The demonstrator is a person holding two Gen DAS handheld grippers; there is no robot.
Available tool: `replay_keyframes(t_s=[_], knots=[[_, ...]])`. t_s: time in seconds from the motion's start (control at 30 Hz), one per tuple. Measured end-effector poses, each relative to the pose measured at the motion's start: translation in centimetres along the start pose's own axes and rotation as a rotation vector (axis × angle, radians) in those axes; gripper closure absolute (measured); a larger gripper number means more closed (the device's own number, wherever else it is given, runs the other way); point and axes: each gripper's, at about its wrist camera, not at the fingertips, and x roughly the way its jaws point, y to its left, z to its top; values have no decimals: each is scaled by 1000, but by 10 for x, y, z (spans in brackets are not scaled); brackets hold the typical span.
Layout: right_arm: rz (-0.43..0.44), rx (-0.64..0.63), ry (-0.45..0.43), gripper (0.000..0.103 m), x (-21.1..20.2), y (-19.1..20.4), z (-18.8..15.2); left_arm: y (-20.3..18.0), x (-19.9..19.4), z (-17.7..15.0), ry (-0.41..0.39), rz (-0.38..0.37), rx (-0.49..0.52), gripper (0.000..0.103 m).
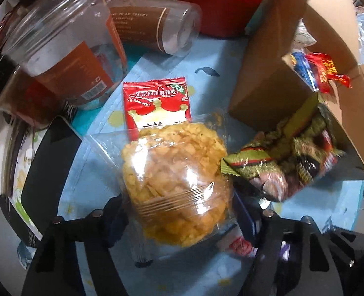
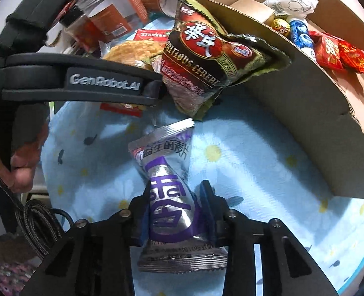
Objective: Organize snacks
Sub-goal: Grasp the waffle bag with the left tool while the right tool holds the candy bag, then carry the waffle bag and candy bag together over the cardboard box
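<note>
My left gripper (image 1: 179,204) is shut on a clear bag holding a round yellow rice cracker (image 1: 172,172), held above the blue flowered cloth (image 1: 88,192). A red snack packet (image 1: 157,103) lies on the cloth just beyond it. My right gripper (image 2: 175,194) is shut on a silver and purple packet (image 2: 167,197). A green and brown cereal packet (image 2: 206,56) leans on the cardboard box's (image 2: 305,98) flap; it also shows in the left wrist view (image 1: 280,162). The left gripper's arm (image 2: 103,83) crosses the right wrist view.
The cardboard box (image 1: 268,74) holds red candies (image 2: 337,51), a blue tube (image 2: 301,33) and other wrapped snacks. Clear plastic jars with brown labels (image 1: 66,49) stand and lie at the back left. A red box (image 1: 218,0) stands behind them.
</note>
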Motion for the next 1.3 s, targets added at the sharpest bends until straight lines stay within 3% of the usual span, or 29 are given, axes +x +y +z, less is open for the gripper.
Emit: replay_keyframes(t_s=[0.47, 0.83, 1.3], knots=[[-12, 50, -32, 74, -12, -13, -22, -18, -31, -54, 11, -22, -5, 29], [-3, 11, -44, 74, -14, -6, -28, -34, -29, -85, 5, -58, 5, 30], [25, -14, -92, 74, -44, 3, -28, -30, -86, -105, -50, -83, 43, 30]])
